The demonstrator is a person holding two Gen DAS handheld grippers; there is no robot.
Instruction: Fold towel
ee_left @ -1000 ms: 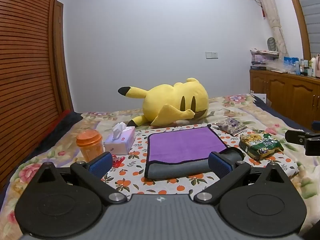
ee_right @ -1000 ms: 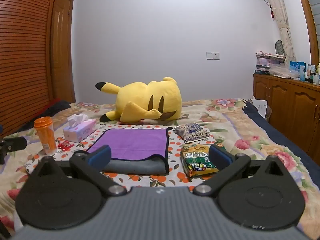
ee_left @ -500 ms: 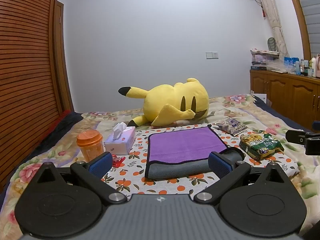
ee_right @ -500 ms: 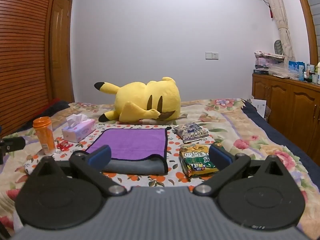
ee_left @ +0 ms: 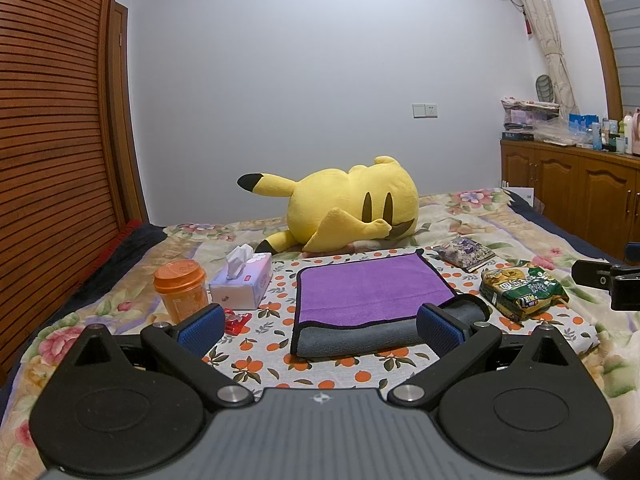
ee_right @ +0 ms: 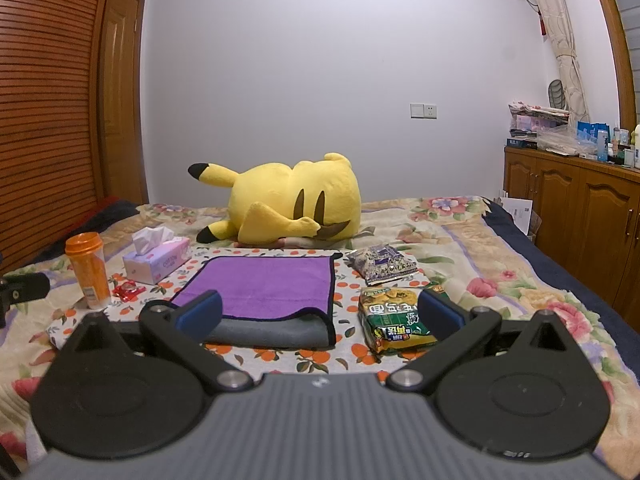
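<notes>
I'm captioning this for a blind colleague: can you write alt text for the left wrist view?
An open left tool hovers over a bed, facing a purple towel with its near edge folded to show grey. A yellow plush lies behind; tissue box and orange cup sit left, snack bags right.

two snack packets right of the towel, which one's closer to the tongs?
The green-and-yellow crinkly snack packet, beside the purple-and-grey towel's near right corner. The purple-and-white foil snack packet lies farther back, toward the yellow plush toy.

The towel [ee_left: 372,286] lies flat on the orange-print cloth [ee_left: 276,346], purple face up, its grey near edge folded over, black-trimmed.
</notes>
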